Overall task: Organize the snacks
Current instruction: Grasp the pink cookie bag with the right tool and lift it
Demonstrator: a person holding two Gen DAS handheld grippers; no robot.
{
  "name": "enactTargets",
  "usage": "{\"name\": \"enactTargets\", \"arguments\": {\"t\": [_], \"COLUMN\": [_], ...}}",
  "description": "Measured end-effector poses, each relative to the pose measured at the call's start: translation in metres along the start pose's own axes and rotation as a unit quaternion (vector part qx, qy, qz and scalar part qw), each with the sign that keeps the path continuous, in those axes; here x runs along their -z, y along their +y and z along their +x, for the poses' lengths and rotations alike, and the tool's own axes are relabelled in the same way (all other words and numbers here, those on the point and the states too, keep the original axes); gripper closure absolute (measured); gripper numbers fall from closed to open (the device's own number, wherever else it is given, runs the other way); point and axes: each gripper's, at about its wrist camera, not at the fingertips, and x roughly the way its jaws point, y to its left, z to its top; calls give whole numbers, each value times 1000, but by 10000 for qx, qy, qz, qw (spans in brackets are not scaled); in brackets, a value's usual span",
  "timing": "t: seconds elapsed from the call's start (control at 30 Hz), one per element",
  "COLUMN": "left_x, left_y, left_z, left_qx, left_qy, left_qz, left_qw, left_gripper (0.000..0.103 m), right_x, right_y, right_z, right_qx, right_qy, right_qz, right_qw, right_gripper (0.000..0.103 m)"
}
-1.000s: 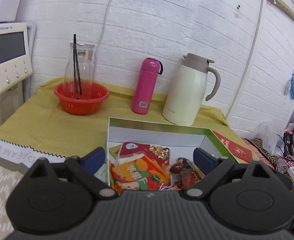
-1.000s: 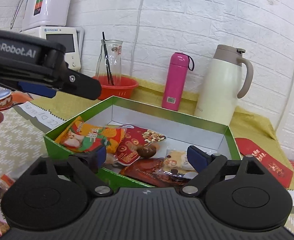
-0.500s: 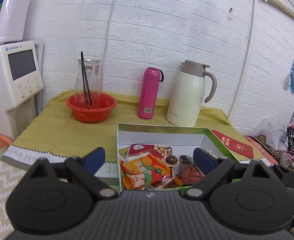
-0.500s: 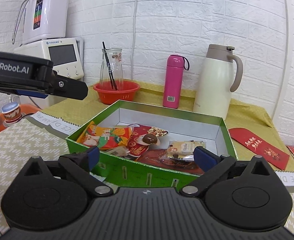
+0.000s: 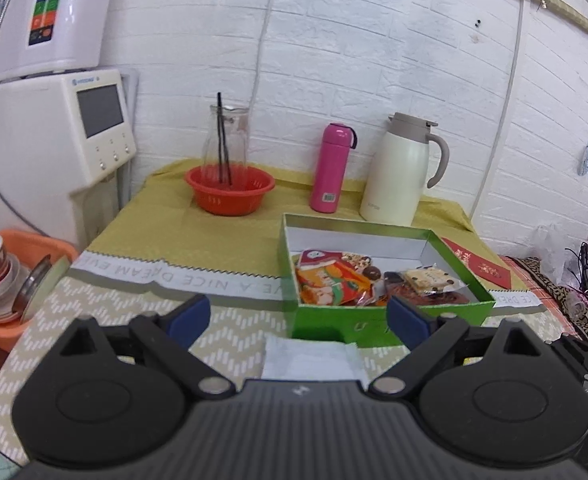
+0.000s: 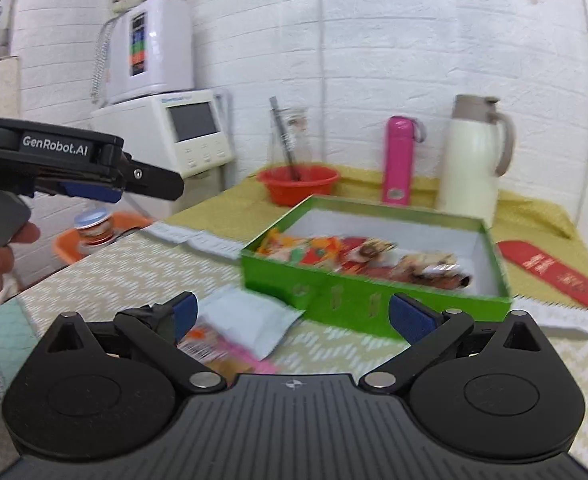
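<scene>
One bench (image 5: 142,292), under a yellow cloth at the back and a zigzag-patterned cloth at the front, carries everything. One green box (image 5: 386,320) sits open on it, and most of the sorting looks done: the snack packets (image 5: 330,284) lie inside, bunched towards the front wall. I count about five or six there: an orange packet, a red nut packet, a biscuit in clear wrap, a dark reddish pack and one or two small sweets; the overlap stops an exact count.

What is left lies outside, on the patterned cloth just in front of the box: one white packet (image 6: 250,320) and, partly beneath it, at least one pink-and-orange packet (image 6: 218,354). The right wrist view is blurred, so there may be another under them.

Behind the box stand one cream thermal jug (image 5: 398,172), one pink flask (image 5: 330,168), one red basket (image 5: 230,190) holding one glass carafe, and to the right one red envelope (image 5: 478,262).

Two tongs: the left tongs (image 5: 298,318) are spread wide and empty, hovering over the white packet; the right tongs (image 6: 292,312) are likewise spread and empty, aimed at the loose packets, which probably go in next.
</scene>
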Motion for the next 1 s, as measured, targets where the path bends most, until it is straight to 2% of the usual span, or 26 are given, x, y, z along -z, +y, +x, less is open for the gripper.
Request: {"name": "enactTargets", "arguments": {"t": [0.17, 0.3, 0.4, 0.53, 0.57, 0.6, 0.67, 0.8, 1.0], "left_x": [32, 58, 69, 73, 72, 72, 72, 76, 86], "left_y": [32, 50, 53, 52, 50, 49, 45, 28, -4], "left_z": [-13, -16, -15, -13, -13, -13, -13, -5, 20], "left_qx": [-57, -48, -40, 32, 86, 187, 510, 1121, 1666], "left_qy": [371, 628, 737, 845, 857, 857, 828, 883, 1200], "left_qz": [-265, -551, -587, -569, -562, -548, -504, -288, -53], "left_qw": [9989, 9965, 9955, 9948, 9947, 9946, 9940, 9893, 9787], "left_gripper": [9, 9, 9, 9, 9, 9, 9, 9, 10], "right_x": [19, 25, 23, 26, 28, 31, 35, 43, 56], "right_y": [26, 44, 51, 51, 53, 53, 49, 43, 38], "right_z": [12, 28, 45, 66, 70, 71, 65, 44, 15], "right_qx": [-210, -254, -26, -82, -7, -33, -100, -282, -384], "right_qy": [443, 583, 646, 846, 911, 959, 932, 888, 909], "right_qz": [-314, -247, 52, 618, 592, 598, 651, 471, 333], "right_qw": [9983, 9977, 9979, 9945, 9941, 9936, 9935, 9945, 9946], "right_gripper": [0, 0, 0, 0, 8, 35, 51, 58, 62]}}
